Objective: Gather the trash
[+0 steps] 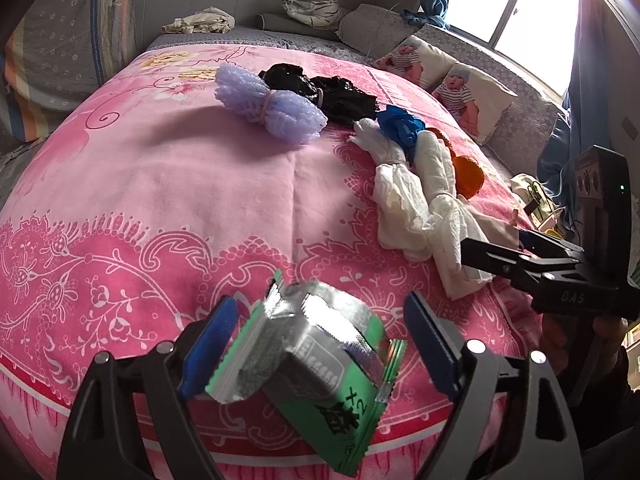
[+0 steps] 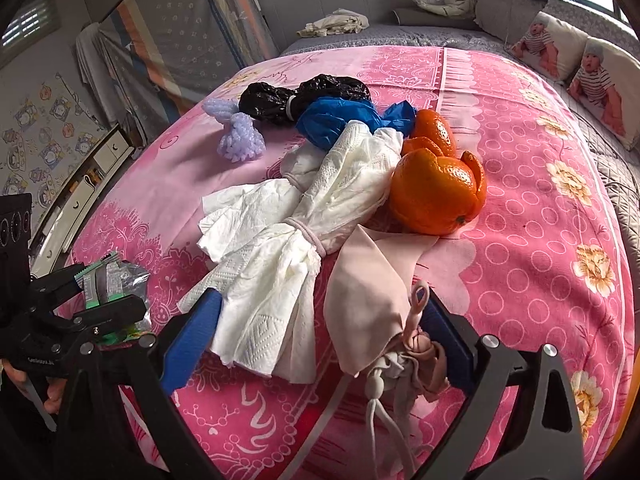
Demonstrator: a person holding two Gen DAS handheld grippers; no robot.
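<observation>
Surface: a bed (image 1: 200,184) under a pink flowered blanket carries all the trash; no bin or bag for collecting shows in either view.
Left hand-held gripper (image 1: 316,348): jaws stand fairly wide around a green and silver foil wrapper (image 1: 312,364) near the bed's near edge; one blue pad is at the wrapper's side, but a firm pinch cannot be told.
Right hand-held gripper (image 2: 320,344): jaws wide, straddling the tail of a white tissue bundle (image 2: 280,280) and a crumpled pink face mask (image 2: 376,304); the pads are close to both but do not seem to press.
Orange peel (image 2: 436,192): just beyond the mask, touching the tissue bundle, about mid-bed.
Blue plastic bag (image 2: 344,120): behind the tissue, partly under it.
Black plastic bag (image 2: 296,96): tied at the middle, further toward the bed's far edge, touching the blue one.
Purple foam net (image 1: 268,104): tied with a band, beside the black bag, on the left side of the far cluster.
Done so far: judging by how things lie, nothing is collected yet; every piece rests on the blanket.
Step in hand: likely the first two pickups at once, wrapper on the left, mask or tissue on the right.
Left to do: close on these, carry them off, then return for peel, bags, foam net and any tissue remaining.
Risk: the right jaws span two soft items, so one may slip free.
</observation>
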